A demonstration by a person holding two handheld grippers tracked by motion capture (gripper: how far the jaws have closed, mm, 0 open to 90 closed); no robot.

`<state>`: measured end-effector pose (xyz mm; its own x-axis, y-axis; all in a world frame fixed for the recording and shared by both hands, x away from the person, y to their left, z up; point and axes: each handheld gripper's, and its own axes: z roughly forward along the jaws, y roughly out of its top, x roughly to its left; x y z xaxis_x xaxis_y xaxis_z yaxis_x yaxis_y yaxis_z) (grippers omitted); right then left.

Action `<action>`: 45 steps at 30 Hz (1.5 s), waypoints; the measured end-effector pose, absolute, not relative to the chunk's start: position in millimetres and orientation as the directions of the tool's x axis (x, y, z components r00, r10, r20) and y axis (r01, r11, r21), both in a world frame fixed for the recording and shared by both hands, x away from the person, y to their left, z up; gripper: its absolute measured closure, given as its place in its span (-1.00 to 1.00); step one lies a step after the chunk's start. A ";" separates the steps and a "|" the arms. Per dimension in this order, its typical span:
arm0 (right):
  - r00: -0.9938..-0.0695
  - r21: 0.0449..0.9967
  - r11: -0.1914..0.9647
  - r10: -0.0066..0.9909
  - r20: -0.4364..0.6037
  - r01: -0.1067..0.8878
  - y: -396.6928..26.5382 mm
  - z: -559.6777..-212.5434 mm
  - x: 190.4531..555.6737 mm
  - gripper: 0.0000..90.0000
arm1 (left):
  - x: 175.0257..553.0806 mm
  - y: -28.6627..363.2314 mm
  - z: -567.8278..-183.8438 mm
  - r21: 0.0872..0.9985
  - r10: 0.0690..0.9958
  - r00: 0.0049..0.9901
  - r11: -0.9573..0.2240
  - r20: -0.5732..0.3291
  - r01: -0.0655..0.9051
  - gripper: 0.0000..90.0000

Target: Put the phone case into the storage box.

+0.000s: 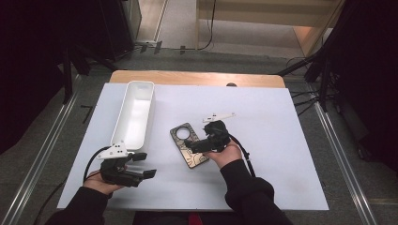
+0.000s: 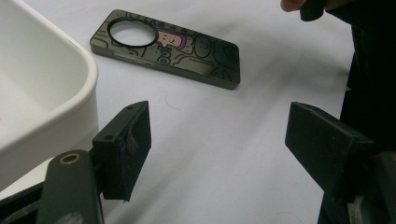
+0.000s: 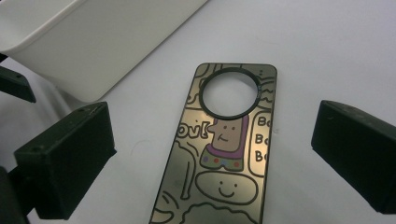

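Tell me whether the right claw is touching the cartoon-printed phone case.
Apart. In the right gripper view the right claw stands open, white table showing between each jaw and the flat metallic cartoon-printed phone case.

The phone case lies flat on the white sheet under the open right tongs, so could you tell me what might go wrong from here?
1. The phone case lies flat and thin, so the right tongs may slide over its edges or scrape the sheet.
2. If pinched by one end, it could tilt and slip.
3. The white bin stands close, and the left tongs beside it might knock it.
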<state>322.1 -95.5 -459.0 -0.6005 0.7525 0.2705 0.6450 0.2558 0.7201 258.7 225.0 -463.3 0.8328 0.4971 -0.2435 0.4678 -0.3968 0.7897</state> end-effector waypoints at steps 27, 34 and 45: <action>-0.529 0.689 0.268 0.825 0.197 0.674 -66.2 -473.9 331.5 -1.00 | 258.5 224.4 -463.7 0.787 0.493 0.834 -0.399 -0.248 0.470 -0.50; -0.527 0.676 0.269 0.825 0.206 0.686 -60.4 -477.2 333.9 -1.00 | 258.6 224.4 -463.8 0.786 0.492 0.834 -0.400 -0.249 0.471 -0.50; -0.517 0.652 0.287 0.835 0.190 0.702 -53.0 -481.1 335.7 -1.00 | 258.7 224.4 -464.0 0.785 0.490 0.835 -0.402 -0.249 0.471 -0.50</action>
